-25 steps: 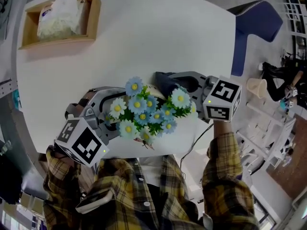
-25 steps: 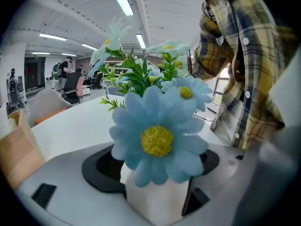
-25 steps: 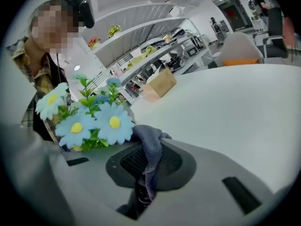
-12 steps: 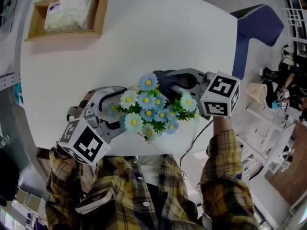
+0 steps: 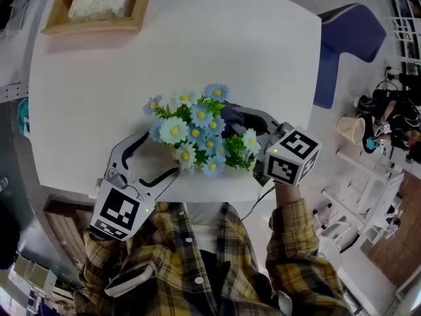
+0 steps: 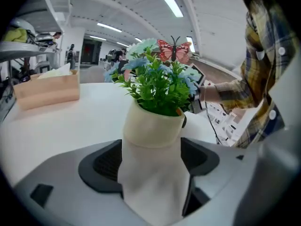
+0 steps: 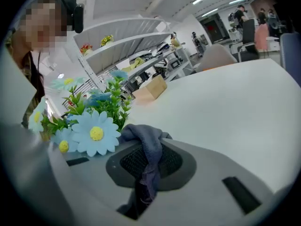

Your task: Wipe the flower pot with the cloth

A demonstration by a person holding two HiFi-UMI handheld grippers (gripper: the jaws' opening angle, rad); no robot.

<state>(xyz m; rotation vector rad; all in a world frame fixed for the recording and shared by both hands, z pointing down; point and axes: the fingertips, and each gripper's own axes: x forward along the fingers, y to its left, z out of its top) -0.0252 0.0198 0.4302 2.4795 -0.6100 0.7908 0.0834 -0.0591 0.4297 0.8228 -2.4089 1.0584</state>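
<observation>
A cream flower pot [image 6: 153, 131] with blue daisies [image 5: 197, 133] and green leaves stands on the white table [image 5: 197, 45] near its front edge. In the head view the blooms hide the pot. My left gripper [image 5: 161, 153] reaches in from the lower left. Its two dark pads [image 6: 101, 166] sit against the pot's sides, so the left gripper [image 6: 151, 161] is shut on it. My right gripper [image 5: 240, 120] comes from the right, shut on a dark blue-grey cloth [image 7: 143, 135]. The cloth [image 5: 231, 116] bunches at the jaw tips right beside the flowers.
A wooden tray with a tissue pack [image 5: 99, 5] sits at the table's far left corner. A blue chair [image 5: 345, 38] stands past the right edge. The person's plaid sleeves and body are close to the front edge. White racks and clutter lie on the floor at right.
The head view has shifted, so the tray sits higher in frame. The left gripper's marker cube has swung back toward the person. The right gripper has moved down and left, closer to the flowers.
</observation>
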